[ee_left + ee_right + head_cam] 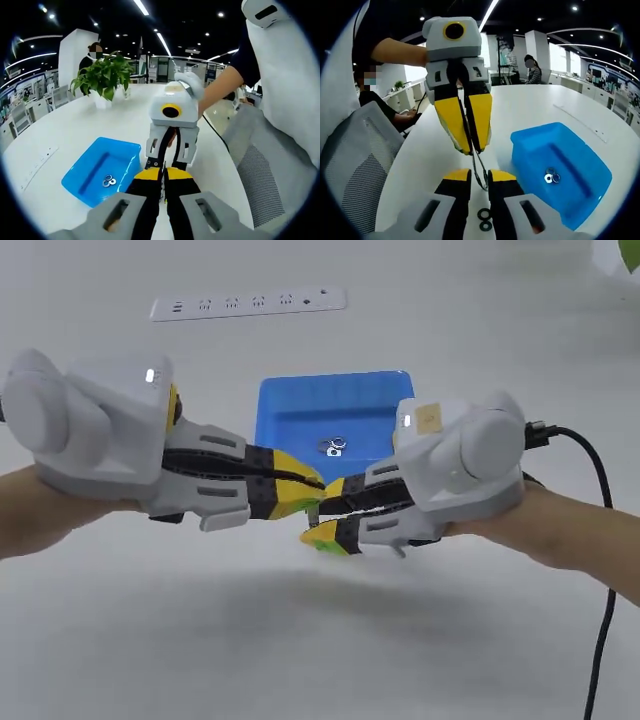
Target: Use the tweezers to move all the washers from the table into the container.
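Step in hand, as I judge it: getting the tweezers point(479, 167) set for a pick. In the right gripper view, the left gripper point(471, 147) comes in from the top of the frame, its yellow jaws pressed together on the tweezers' upper end. The thin metal legs run down into the gap of the right gripper point(480, 176) at bottom centre. The right jaws stand narrowly apart on either side of the legs; I cannot tell whether they bear on them. Two dark washers point(484, 220) lie on the white table point(420, 165) at the bottom edge, one just beside the other, just below the tweezer tips. To do it well: hold the upper end steady, squeeze the legs gently and evenly, and bring the tips down on one ring's edge, not both. Thin flat rings will likely slip or flick away if pinched hard. The blue container point(570, 212), lower right of frame, is open-topped and near the work. It holds a few silvery washers point(551, 176) clustered on its floor, otherwise bare. Task partly done by this count.
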